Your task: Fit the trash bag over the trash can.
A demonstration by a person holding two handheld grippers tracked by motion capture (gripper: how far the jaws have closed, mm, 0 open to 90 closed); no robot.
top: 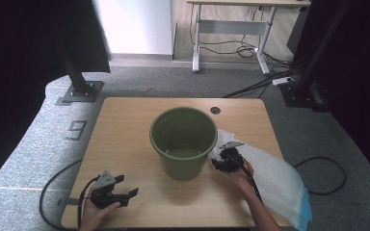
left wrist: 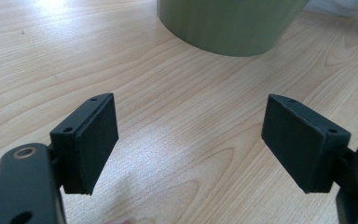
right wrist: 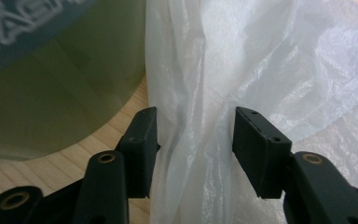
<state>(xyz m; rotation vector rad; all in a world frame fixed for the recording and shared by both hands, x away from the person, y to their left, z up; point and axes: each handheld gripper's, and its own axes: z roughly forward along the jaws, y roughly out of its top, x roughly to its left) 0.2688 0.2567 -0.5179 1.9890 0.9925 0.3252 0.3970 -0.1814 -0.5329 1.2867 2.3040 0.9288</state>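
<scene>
Bucket: the green bucket [top: 183, 141] stands upright in the middle of the high view, on your desk [top: 125, 130]. It looks empty inside.
Bag: the thin white plastic bag [top: 274, 173] lies flat at the lower right of the high view. Its near edge touches the right side of the bucket, and its far end hangs past the desk edge.
Blue strip: a blue edge [top: 307, 211] of the bag shows at the bottom right corner of the high view.
Right tongs: your right tongs [top: 221, 161] sit just right of the bucket, low in the high view, at the bag's edge.
Right tongs up close: in the right gripper view, your right tongs [right wrist: 196, 140] are about half wide. A bunched fold of the bag [right wrist: 261, 70] runs up between the two black jaws. The left jaw touches the fold. You cannot tell if the right jaw presses on it yet.
Bucket up close: the bucket wall [right wrist: 51, 93] fills the upper left of the right gripper view, right beside the fold.
Left tongs: your left tongs [top: 125, 188] are at the lower left of the high view, well apart from the bucket.
Left tongs up close: in the left gripper view, your left tongs [left wrist: 191, 140] stand wide with nothing between them, just bare desk [left wrist: 74, 60]. The bucket's base [left wrist: 228, 23] shows at the top middle.
</scene>
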